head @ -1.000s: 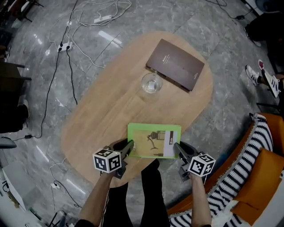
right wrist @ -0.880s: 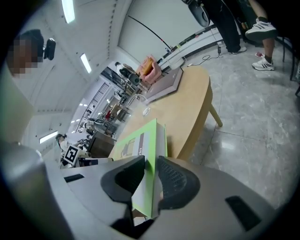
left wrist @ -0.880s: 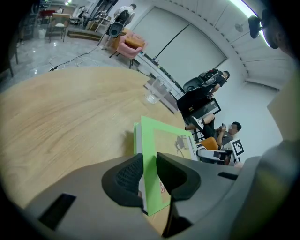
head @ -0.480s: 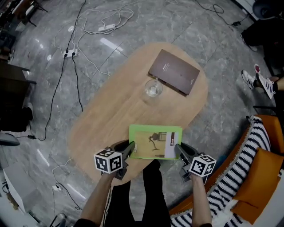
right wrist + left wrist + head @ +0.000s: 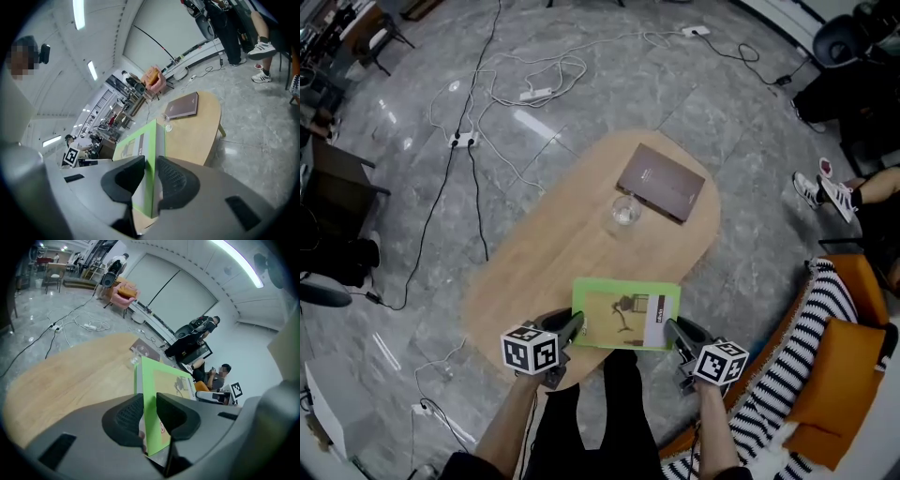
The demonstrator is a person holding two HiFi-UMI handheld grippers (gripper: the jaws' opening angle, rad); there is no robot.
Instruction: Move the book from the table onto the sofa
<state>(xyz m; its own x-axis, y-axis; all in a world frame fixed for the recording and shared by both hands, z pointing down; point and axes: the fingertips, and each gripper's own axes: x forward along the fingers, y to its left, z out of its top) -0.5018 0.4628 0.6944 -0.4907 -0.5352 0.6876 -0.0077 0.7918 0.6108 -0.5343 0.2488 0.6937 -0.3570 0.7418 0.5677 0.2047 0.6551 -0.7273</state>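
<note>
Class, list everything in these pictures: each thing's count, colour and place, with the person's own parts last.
table: one, light wood, on grey floor.
green book: one, green, held over the table's near end.
brown book: one, dark brown, table's far end.
glass: one, clear, beside the brown book.
cables: several, black and white, floor beyond the table.
sofa: one, orange, at right, under a striped throw.
left hand-held gripper: one, grey, shut on the green book's left edge.
right hand-held gripper: one, grey, shut on its right edge.

Grey marble floor (image 5: 750,253) is gleaming under ceiling light strips (image 5: 236,264). White cables (image 5: 555,67) are trailing across it, a pink armchair (image 5: 124,291) standing beyond.
</note>
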